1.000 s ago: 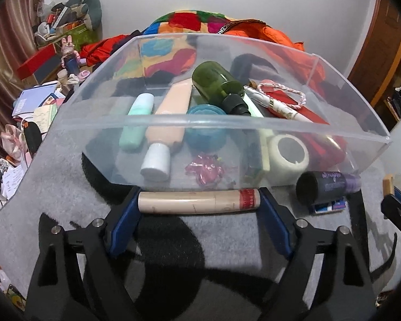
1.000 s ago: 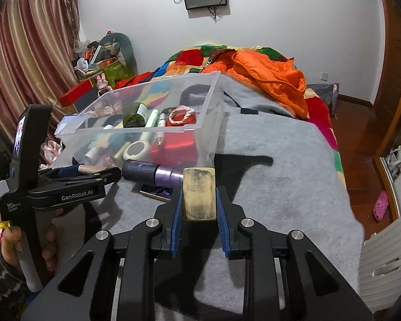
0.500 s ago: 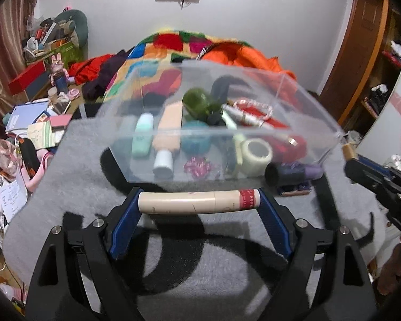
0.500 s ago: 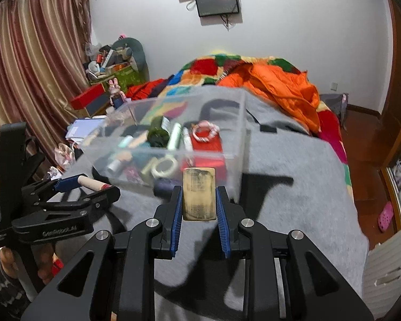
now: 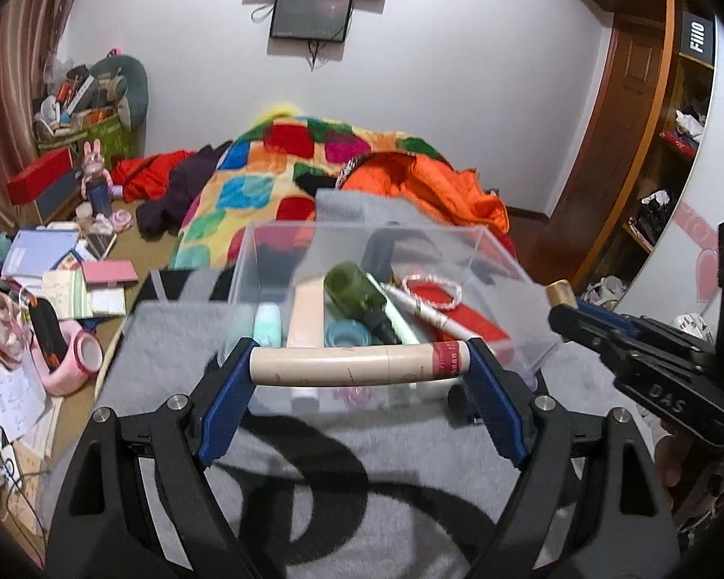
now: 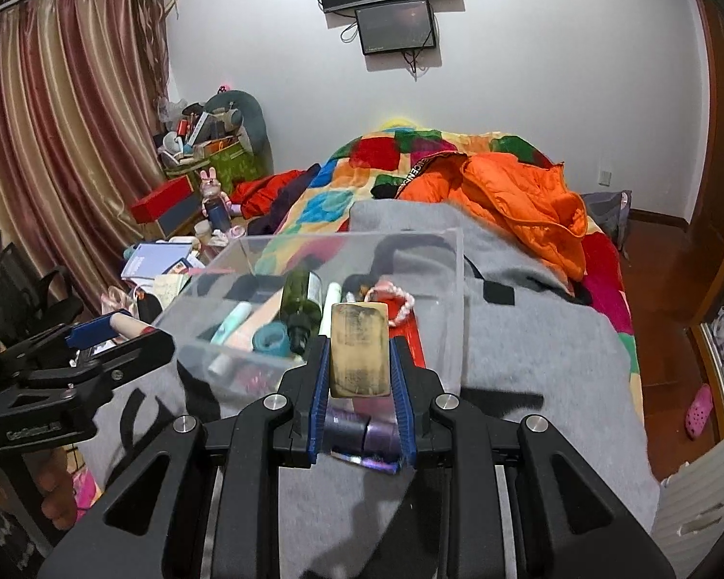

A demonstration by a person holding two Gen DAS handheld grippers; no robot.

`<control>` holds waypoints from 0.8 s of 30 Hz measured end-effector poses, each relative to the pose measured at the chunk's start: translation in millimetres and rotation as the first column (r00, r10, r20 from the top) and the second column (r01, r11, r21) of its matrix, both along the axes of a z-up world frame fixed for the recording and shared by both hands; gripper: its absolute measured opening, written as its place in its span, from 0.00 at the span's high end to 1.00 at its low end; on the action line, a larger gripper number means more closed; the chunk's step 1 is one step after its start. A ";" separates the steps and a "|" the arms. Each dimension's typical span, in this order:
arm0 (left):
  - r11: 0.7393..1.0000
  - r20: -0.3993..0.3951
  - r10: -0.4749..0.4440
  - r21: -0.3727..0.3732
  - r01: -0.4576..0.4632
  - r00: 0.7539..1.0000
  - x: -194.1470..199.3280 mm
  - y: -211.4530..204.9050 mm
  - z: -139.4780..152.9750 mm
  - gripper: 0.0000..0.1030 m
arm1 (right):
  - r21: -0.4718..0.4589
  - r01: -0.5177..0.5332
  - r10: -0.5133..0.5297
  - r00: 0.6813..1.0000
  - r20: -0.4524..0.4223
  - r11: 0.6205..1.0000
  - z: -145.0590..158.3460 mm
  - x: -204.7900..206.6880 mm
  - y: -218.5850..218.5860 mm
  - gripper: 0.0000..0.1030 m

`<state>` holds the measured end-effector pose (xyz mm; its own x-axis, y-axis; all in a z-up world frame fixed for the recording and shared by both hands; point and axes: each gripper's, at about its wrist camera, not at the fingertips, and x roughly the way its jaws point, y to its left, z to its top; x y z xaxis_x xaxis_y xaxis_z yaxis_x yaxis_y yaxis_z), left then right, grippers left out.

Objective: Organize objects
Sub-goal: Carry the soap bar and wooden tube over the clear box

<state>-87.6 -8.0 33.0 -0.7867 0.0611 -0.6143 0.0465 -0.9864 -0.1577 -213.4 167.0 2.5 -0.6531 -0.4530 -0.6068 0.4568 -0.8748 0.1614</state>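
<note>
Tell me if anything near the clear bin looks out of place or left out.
One thing stands out: a dark purple bottle lies on its side on the grey blanket, outside the clear bin, against its near wall, on top of a flat packet. The other toiletries sit inside the bin.

The clear plastic bin (image 5: 487, 260) at frame centre looks glossy, resting on a fuzzy grey cloth blanket (image 5: 371, 473). The green bottle (image 6: 300, 296) inside shines like glass; the orange jacket (image 6: 516, 198) behind has a slick sheen.

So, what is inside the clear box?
The clear box holds a green bottle, mint tube, teal jar and beaded bracelet. Its near contents are hidden behind the held gold item.
</note>
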 end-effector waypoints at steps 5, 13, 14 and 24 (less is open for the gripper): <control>1.000 -0.034 -0.010 -0.005 0.010 0.999 -5.6 -2.5 9.3 0.18 | 0.000 0.004 -0.004 1.000 0.012 1.000 -1.5 -13.9 -6.8 0.79; 1.000 -0.031 -0.025 -0.004 0.025 0.999 -25.1 -3.5 7.7 0.18 | -0.002 0.027 -0.026 0.999 0.039 1.000 -8.1 -36.4 -12.5 0.79; 1.000 -0.028 -0.025 -0.011 0.025 0.999 -28.3 -2.7 6.1 0.18 | -0.001 0.028 -0.028 0.999 0.046 1.000 -10.0 -38.8 -13.6 0.79; 0.996 0.061 -0.031 -0.085 0.036 0.998 -64.7 4.1 -33.1 0.18 | 0.040 0.007 -0.011 0.994 0.104 0.999 -34.0 -48.7 -27.6 0.79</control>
